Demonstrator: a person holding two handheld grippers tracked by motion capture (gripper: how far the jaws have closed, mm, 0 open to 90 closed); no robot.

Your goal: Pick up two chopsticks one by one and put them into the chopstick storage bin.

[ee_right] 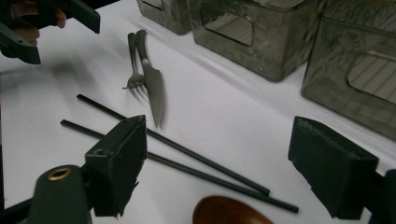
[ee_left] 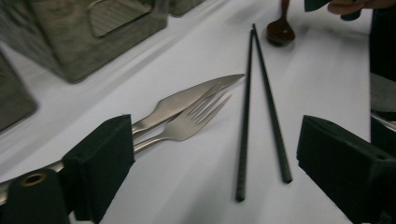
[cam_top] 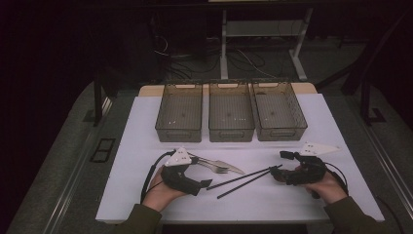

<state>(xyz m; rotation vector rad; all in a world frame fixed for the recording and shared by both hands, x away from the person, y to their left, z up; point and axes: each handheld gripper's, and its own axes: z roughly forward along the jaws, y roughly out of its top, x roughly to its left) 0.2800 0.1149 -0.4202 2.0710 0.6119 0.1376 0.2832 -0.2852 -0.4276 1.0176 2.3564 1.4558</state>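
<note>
The table top (cam_top: 146,195) is plain white, and the three bins (cam_top: 230,118) on it are smoky grey, see-through, with a fine ribbed pattern on their floors. The knife (ee_left: 187,97) and fork (ee_left: 189,122) are bare silver steel, the two chopsticks (ee_left: 261,112) matt black, and the spoon (ee_right: 226,212) a glossy reddish brown. Both grippers, left (cam_top: 207,184) and right (cam_top: 278,162), are black with a pale grey plate on top.

Shiny metal knife (ee_left: 196,95) and fork (ee_left: 187,123), matt black chopsticks (ee_left: 245,121), glossy brown wooden spoon (ee_right: 229,212)
</note>
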